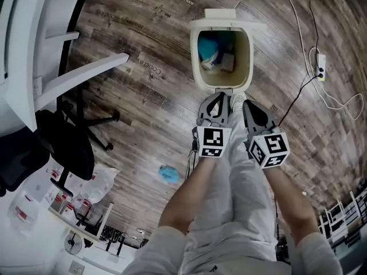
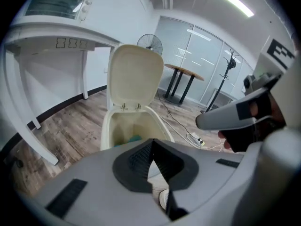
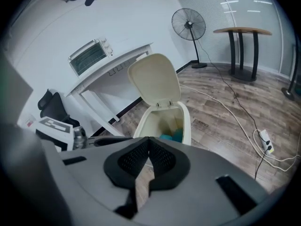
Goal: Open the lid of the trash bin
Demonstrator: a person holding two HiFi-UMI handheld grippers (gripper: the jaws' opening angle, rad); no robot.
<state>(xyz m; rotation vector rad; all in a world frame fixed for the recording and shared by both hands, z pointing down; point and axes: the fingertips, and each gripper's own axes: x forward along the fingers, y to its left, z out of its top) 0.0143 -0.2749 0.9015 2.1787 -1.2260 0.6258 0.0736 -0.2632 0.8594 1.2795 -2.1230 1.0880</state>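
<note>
The cream trash bin stands on the wood floor ahead of my feet. Its lid is swung up and back, so the inside shows blue rubbish and a brown box. In the left gripper view the lid stands upright above the bin's rim. The right gripper view shows the same lid and bin. My left gripper and right gripper hover side by side just short of the bin's near rim. Both are shut with nothing between the jaws, and neither touches the bin.
A white desk and a black office chair stand to the left. A blue scrap lies on the floor by my left leg. Cables and a power strip run along the right. A fan stands beyond the bin.
</note>
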